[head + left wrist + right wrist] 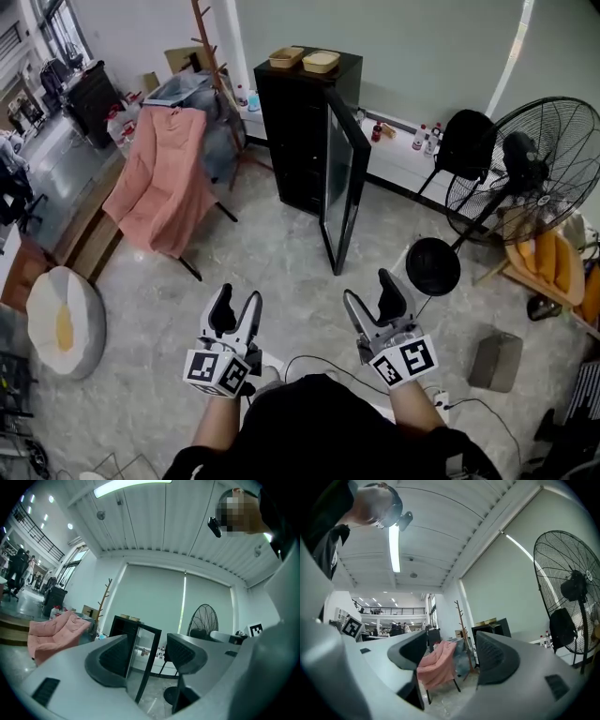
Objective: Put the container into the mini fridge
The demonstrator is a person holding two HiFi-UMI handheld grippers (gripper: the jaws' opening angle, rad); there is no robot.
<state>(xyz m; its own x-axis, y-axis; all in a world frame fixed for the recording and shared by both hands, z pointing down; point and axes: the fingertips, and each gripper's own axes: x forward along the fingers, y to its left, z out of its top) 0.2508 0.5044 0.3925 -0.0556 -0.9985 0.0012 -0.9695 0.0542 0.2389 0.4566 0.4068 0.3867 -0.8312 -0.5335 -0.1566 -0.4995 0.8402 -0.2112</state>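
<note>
- Left gripper [239, 296], right gripper [367, 288]: jaws apart, empty
- Fridge [295, 131]: black, boxy; glass door [339, 192] swung open; bare mottled floor [281, 267] before it
- Containers [321, 62]: two, tan, shallow; on fridge top

Black short-sleeve top [328, 431]; L gripper [236, 302] & R gripper [370, 298] — grey shells, black pads [221, 317], b/w square-marker cubes [217, 371].

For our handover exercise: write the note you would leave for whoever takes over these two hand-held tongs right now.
Left tongs: open, empty.
Right tongs: open, empty.
Mini fridge: ahead, its door open.
Left container and right container, both tan, sit on its top.
Done: door is open.
Left: grasp a container, set it inside; nothing is held yet.
</note>
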